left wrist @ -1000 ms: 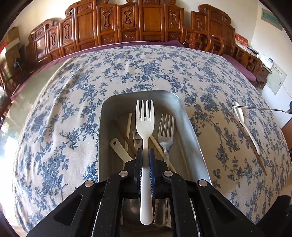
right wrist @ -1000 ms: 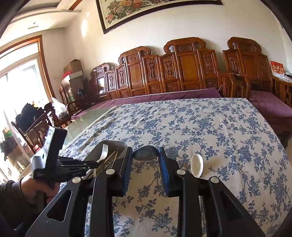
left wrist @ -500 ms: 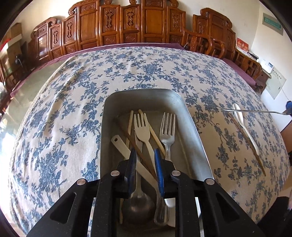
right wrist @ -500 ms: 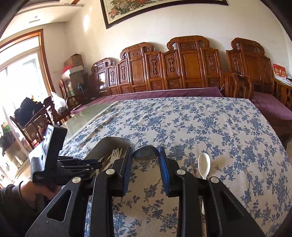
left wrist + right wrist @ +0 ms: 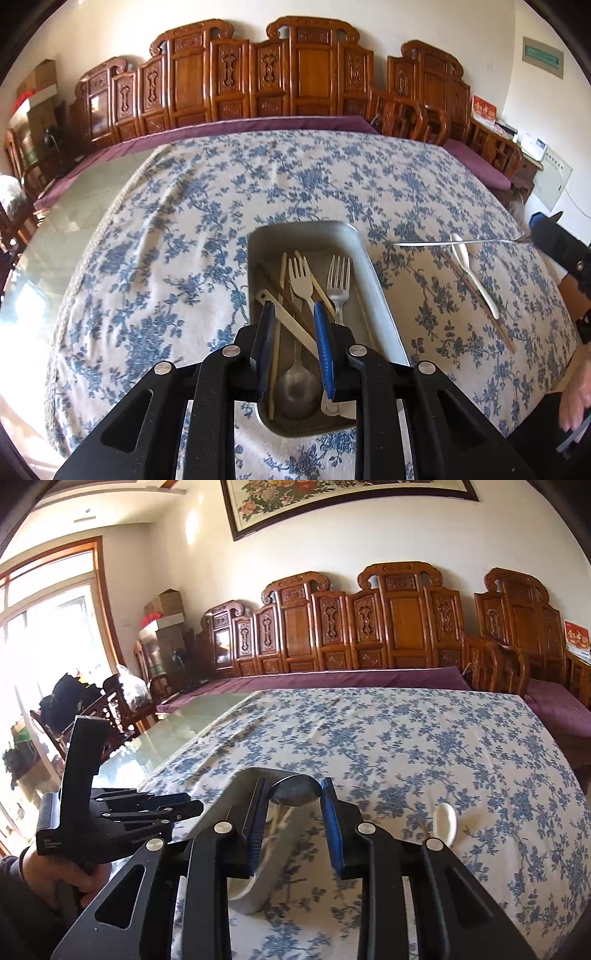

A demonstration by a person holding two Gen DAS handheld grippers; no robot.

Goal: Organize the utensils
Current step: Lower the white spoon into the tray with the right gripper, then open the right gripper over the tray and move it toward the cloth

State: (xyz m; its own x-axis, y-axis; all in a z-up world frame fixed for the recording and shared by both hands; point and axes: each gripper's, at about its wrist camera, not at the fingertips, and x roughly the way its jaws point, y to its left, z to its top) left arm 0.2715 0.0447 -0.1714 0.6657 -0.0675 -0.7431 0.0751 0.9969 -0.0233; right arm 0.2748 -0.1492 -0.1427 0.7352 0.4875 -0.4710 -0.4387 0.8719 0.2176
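Observation:
A metal tray sits on the flowered tablecloth and holds a white plastic fork, a metal fork, a metal spoon and pale and brown chopsticks. My left gripper hovers above the tray's near end, open, with nothing between its pads. My right gripper is shut on the bowl of a long metal spoon. In the left wrist view that spoon's handle points towards the tray, above the cloth. A white spoon and a brown chopstick lie on the cloth to the right.
Tablecloth covers most of the table, and bare glass shows at the left. Carved wooden benches with purple cushions line the far side. A hand holds the left gripper beside the tray.
The left gripper let go of the white fork, which now lies in the tray, then lifted and drew back. The right gripper carried the metal spoon closer to the tray.

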